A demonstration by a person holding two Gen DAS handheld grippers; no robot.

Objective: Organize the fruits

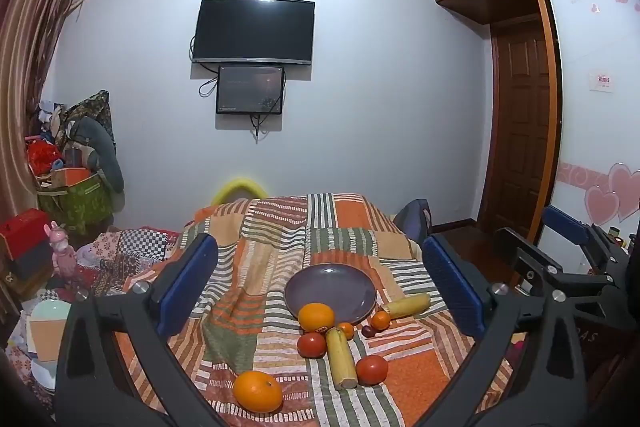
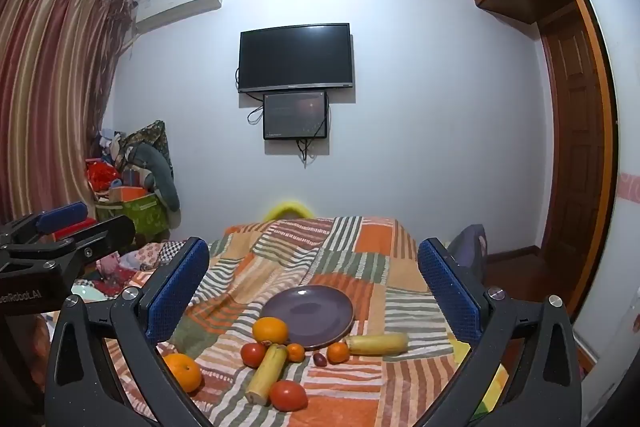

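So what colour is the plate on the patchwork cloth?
The plate is a dull purple, with nothing on it; the right wrist view shows it best.

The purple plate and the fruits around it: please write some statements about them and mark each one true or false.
1. The purple plate has nothing on it. True.
2. Both grippers hold a fruit. False: the left gripper and the right gripper are open and hold nothing.
3. Two tomatoes lie on the cloth. True: one tomato left of the near corn cob, the other tomato right of it.
4. The large orange lies far from the plate. False: it sits at the plate's near edge.
5. The table is bare wood. False: a striped patchwork cloth covers it.
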